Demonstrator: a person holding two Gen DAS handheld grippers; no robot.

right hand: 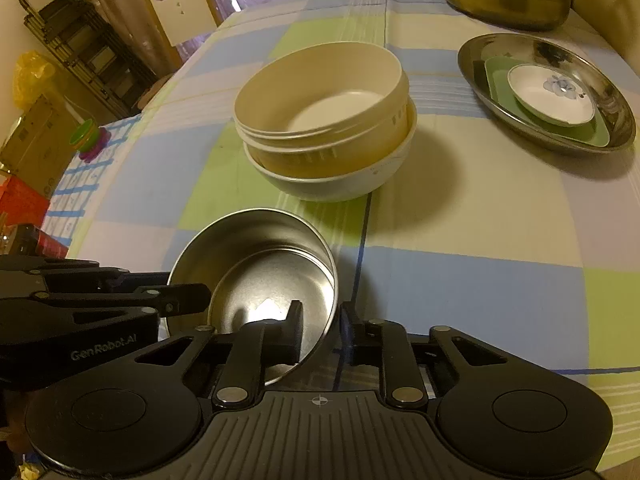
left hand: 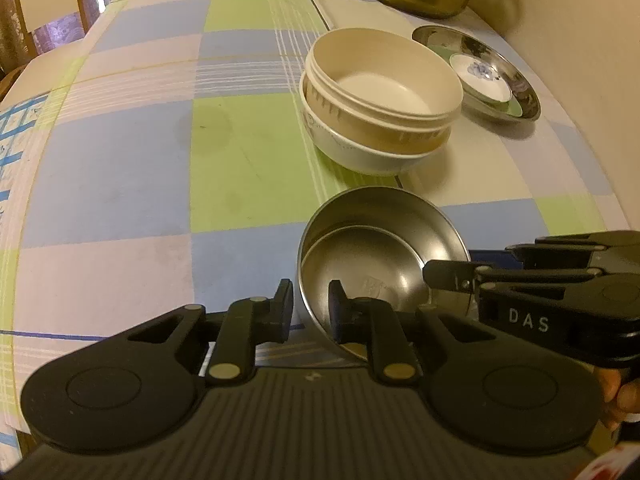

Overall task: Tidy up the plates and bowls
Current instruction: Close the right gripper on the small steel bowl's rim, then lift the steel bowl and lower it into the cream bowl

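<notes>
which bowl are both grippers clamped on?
The small stainless-steel bowl nearest the cameras: left gripper and right gripper each pinch its rim. The nested cream plastic bowl and white ceramic bowl sit untouched.

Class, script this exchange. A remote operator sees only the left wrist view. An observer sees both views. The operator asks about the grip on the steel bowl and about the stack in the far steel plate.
Operator: From here the right gripper just meets the steel bowl's rim. How does it sit?
Observer: The right gripper has one finger inside the steel bowl and one outside, closed on its wall.
Operator: I see a sliver of green under the flowered dish. What is it?
Observer: The flowered dish rests on a square green plate, which lies inside the steel plate.
</notes>
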